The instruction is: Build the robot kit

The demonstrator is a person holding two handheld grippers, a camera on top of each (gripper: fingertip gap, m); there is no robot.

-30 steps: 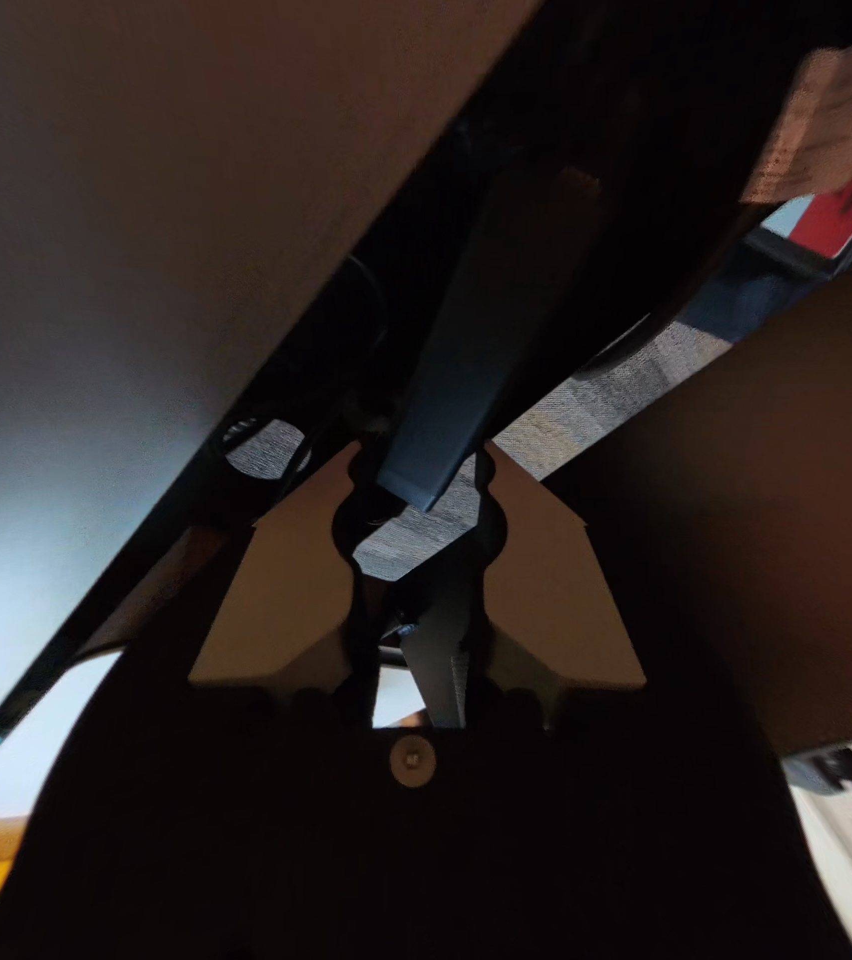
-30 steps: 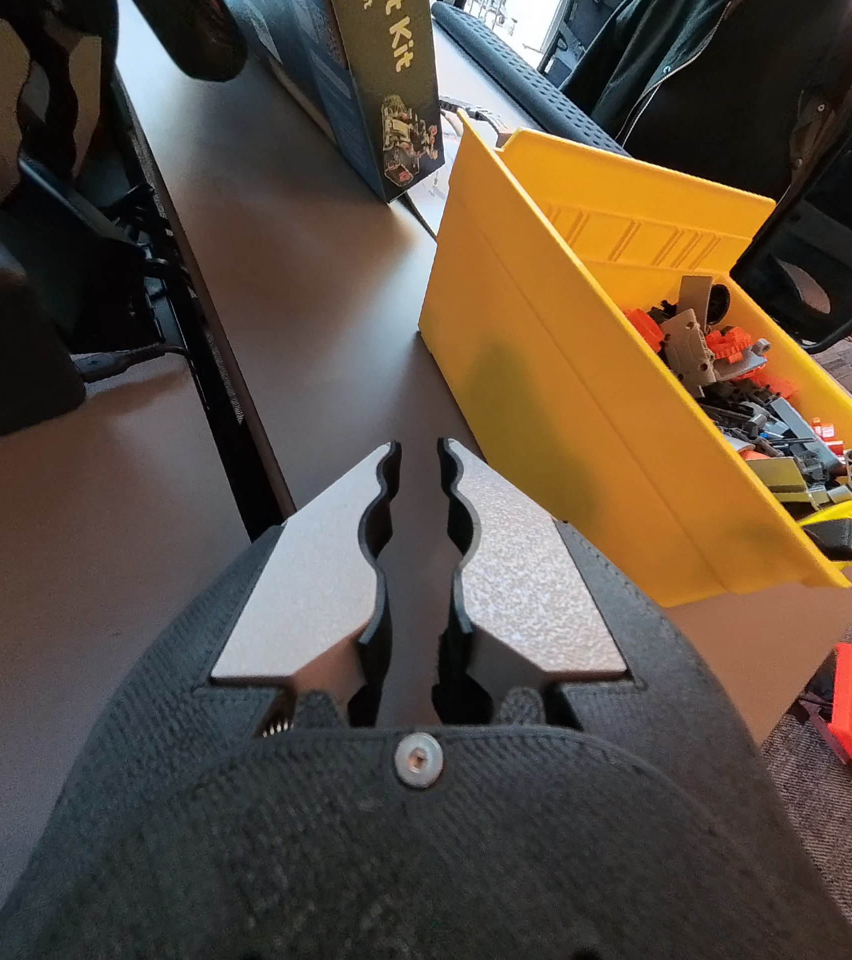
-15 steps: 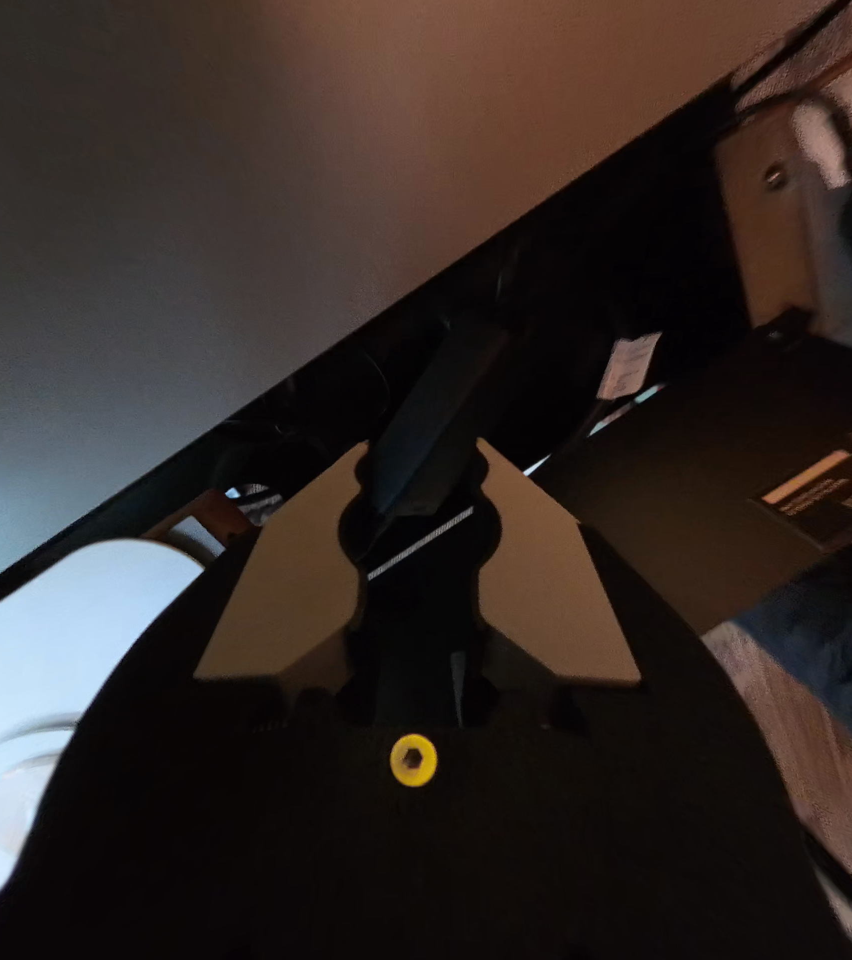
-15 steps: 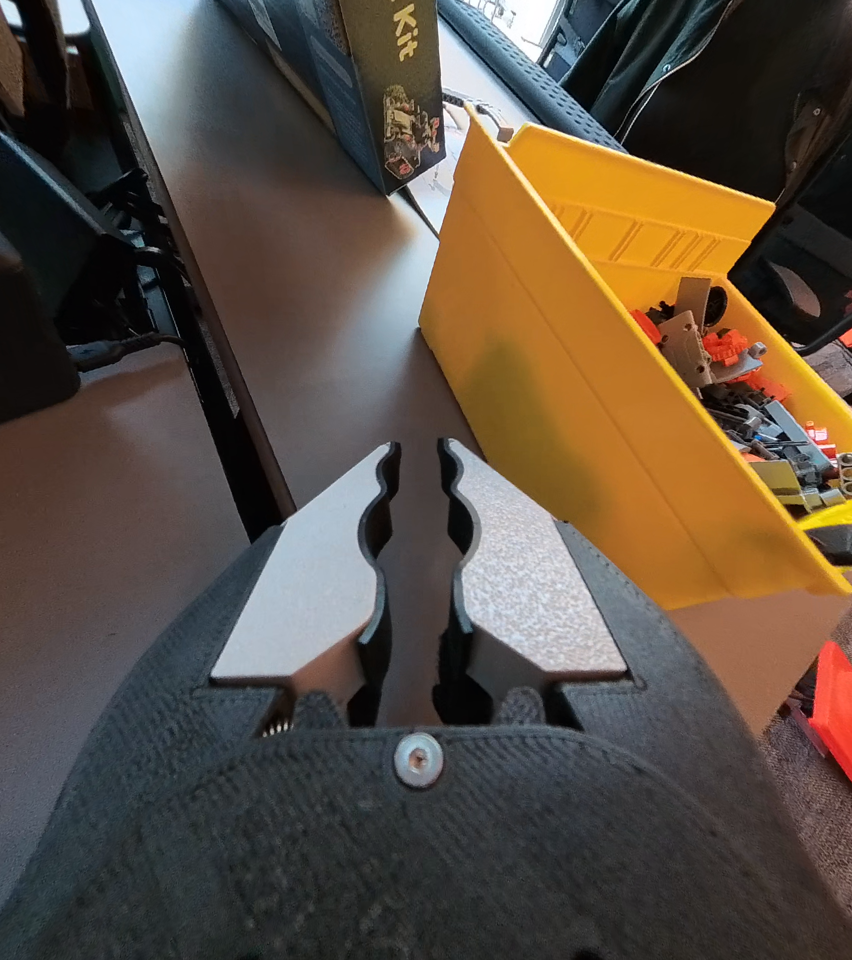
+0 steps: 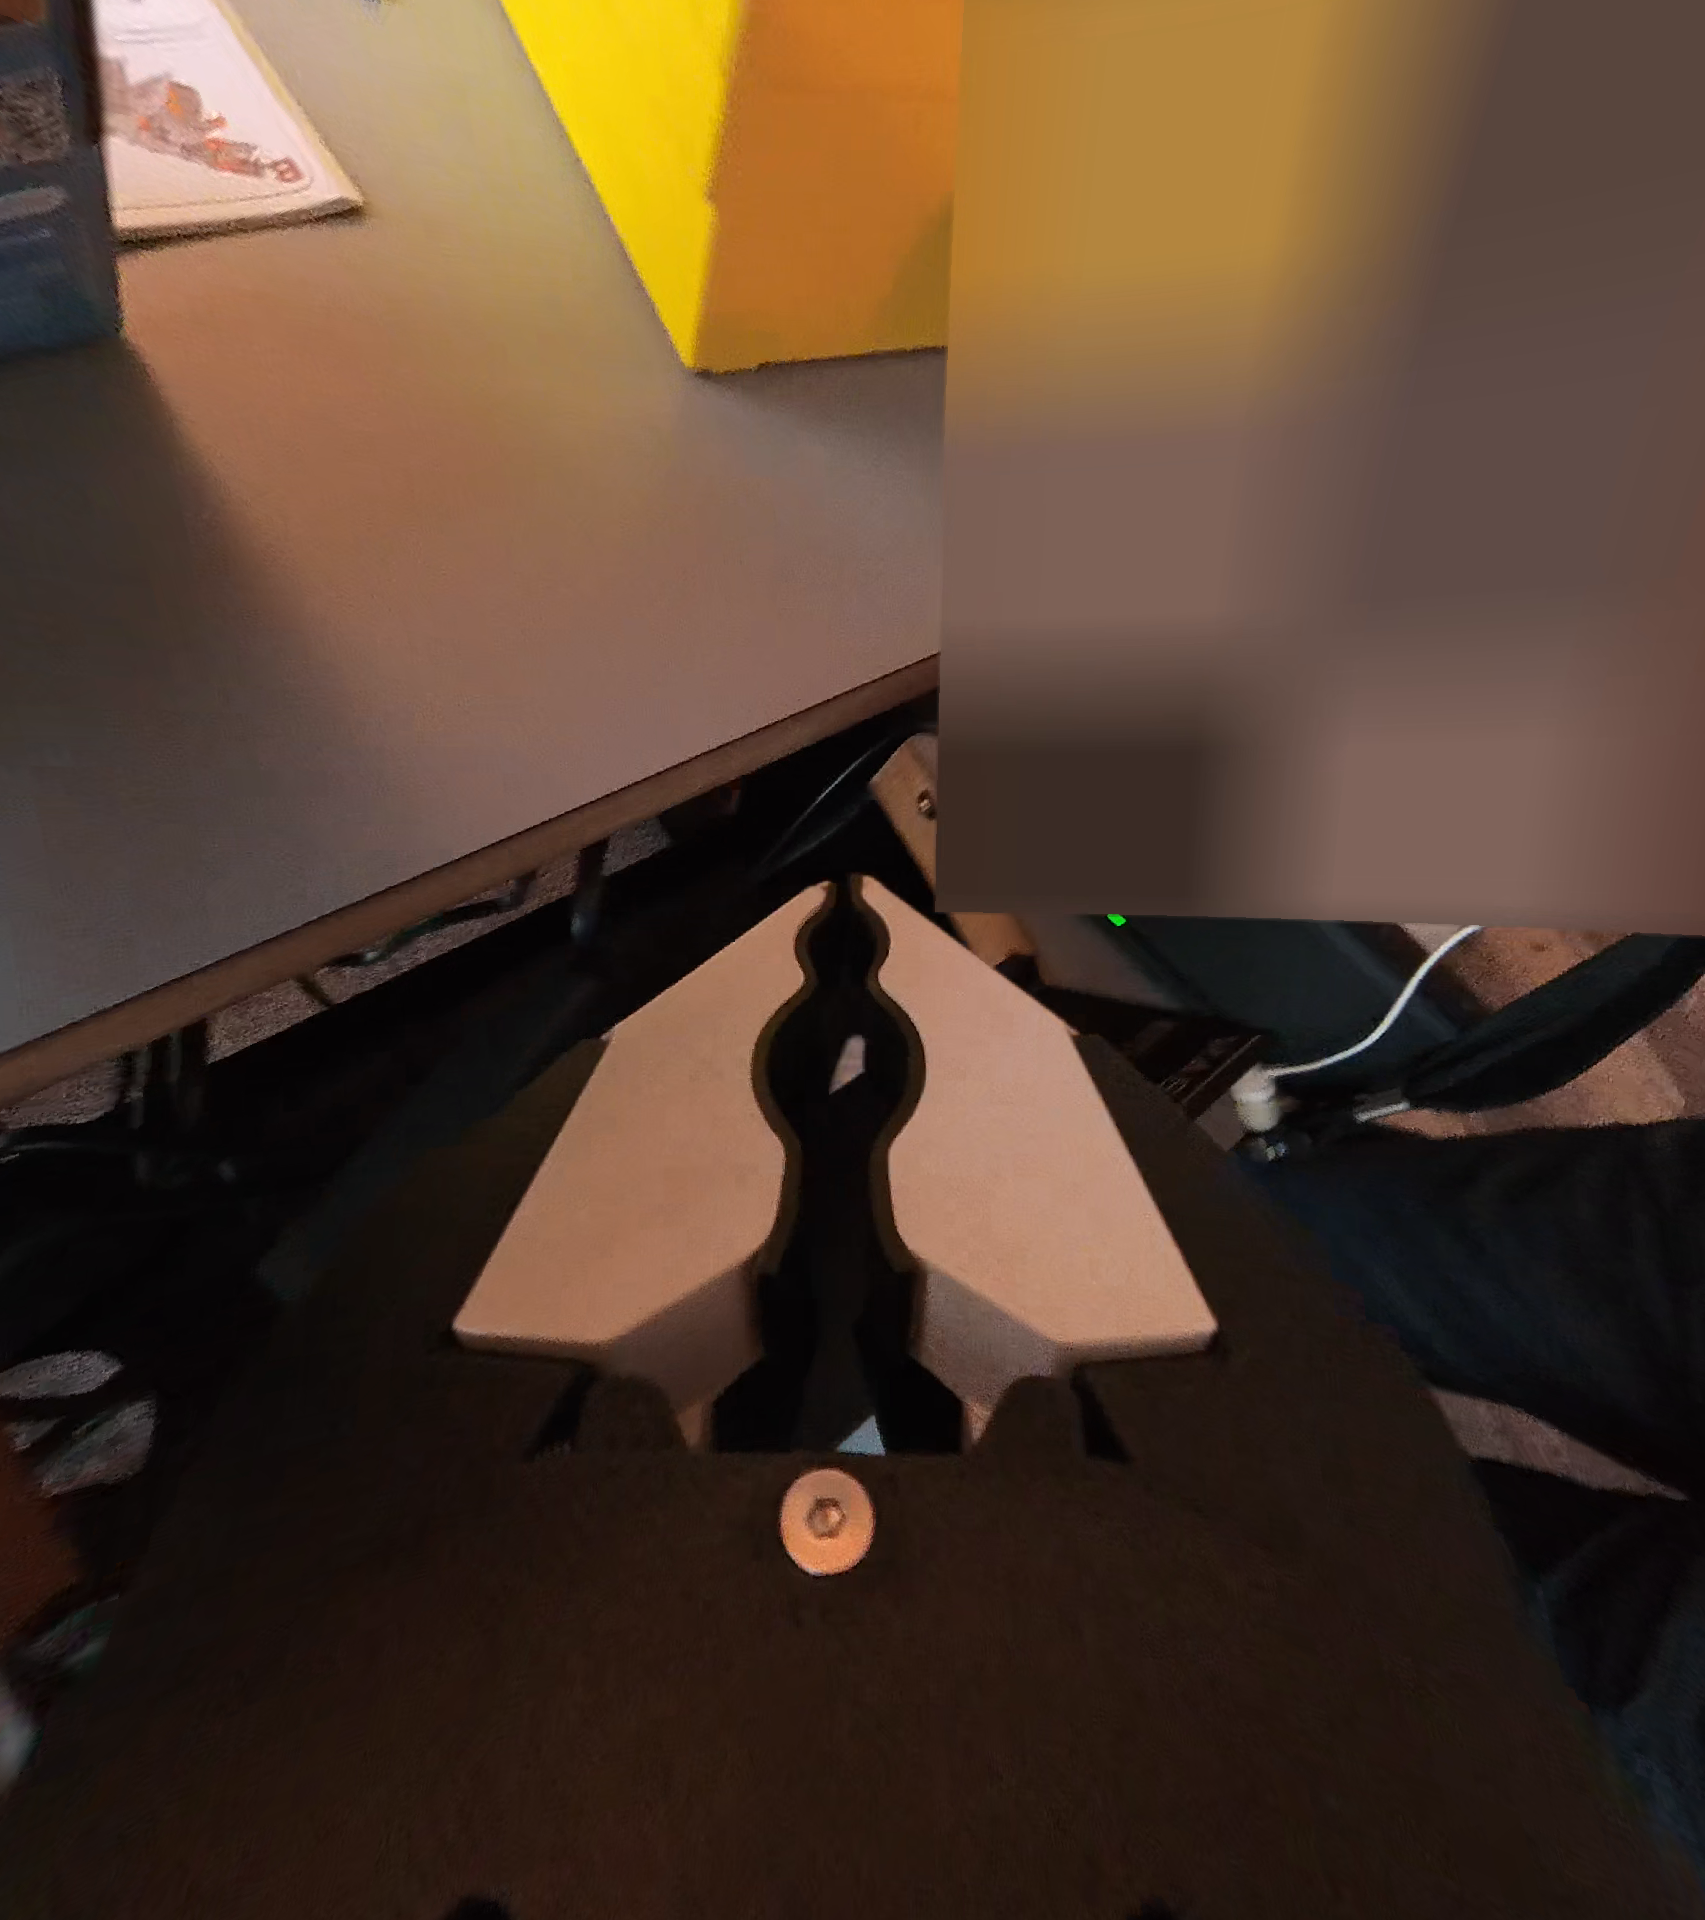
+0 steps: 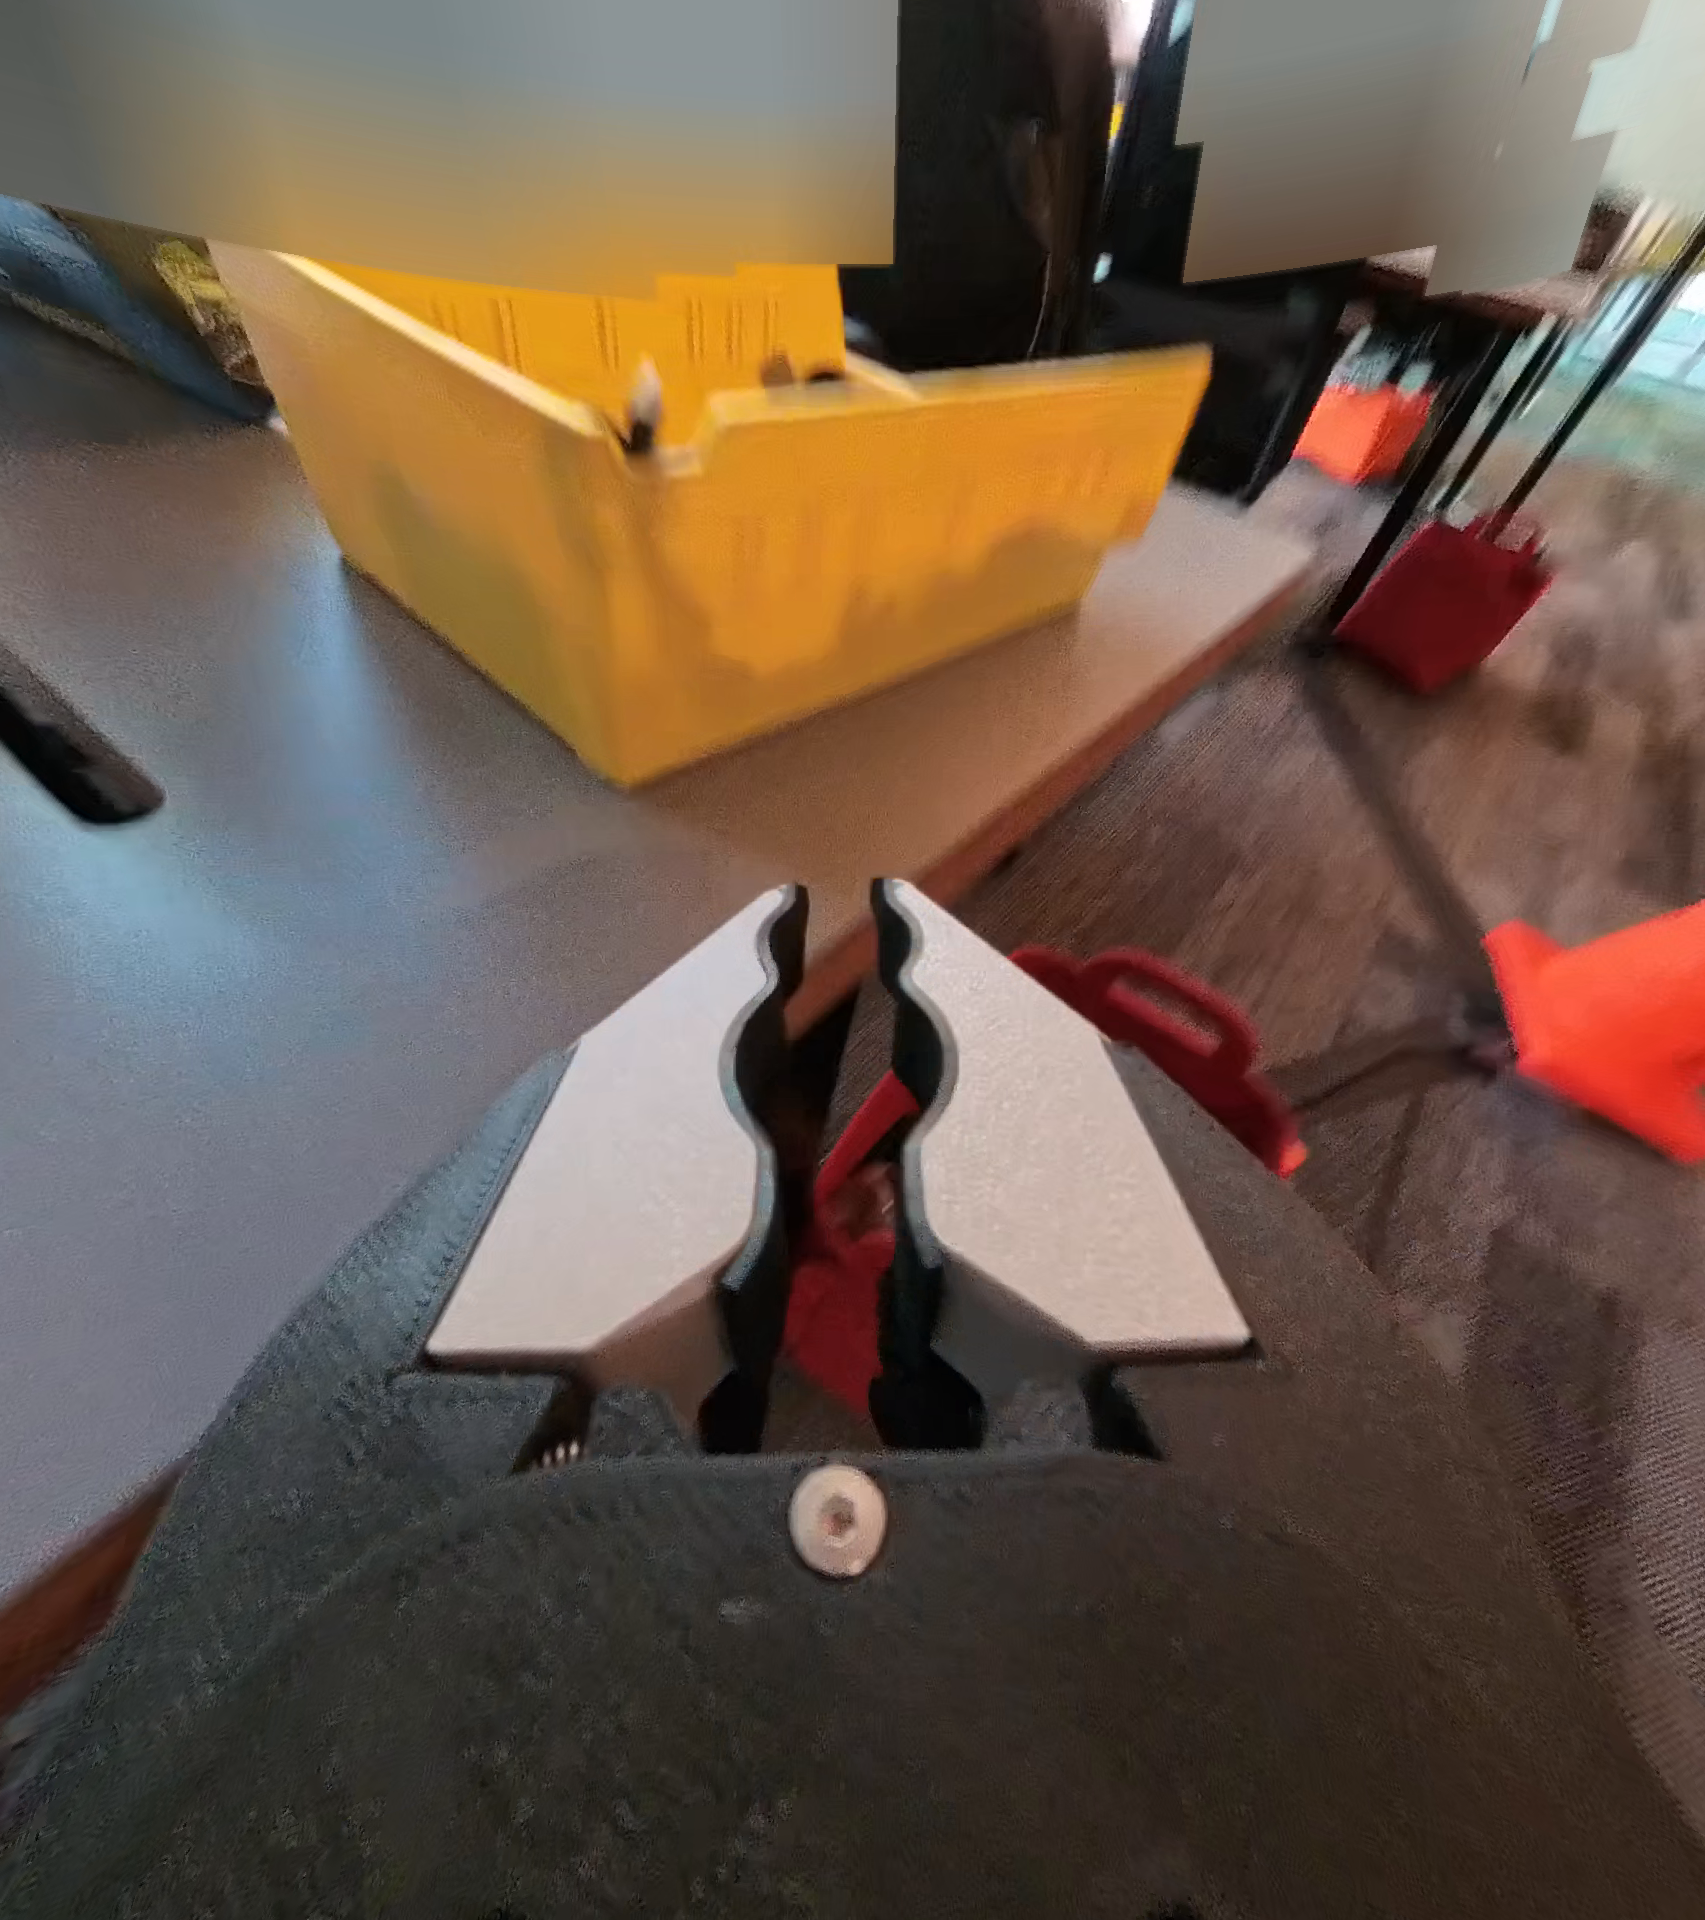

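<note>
Left gripper (image 5: 846,902) tips pinched together, empty, below the grey bench (image 5: 391,582) edge; right gripper (image 6: 837,902) narrow, empty, yellow plastic bin (image 6: 775,561) at 12 o'clock — either could knock that edge.

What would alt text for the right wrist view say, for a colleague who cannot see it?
The right gripper, jaws slightly apart and empty, hangs over the front edge of a grey table. A yellow bin stands on the table ahead. Beyond the edge, on grey carpet, sit a red container and an orange cone; the picture is motion-blurred.
</note>
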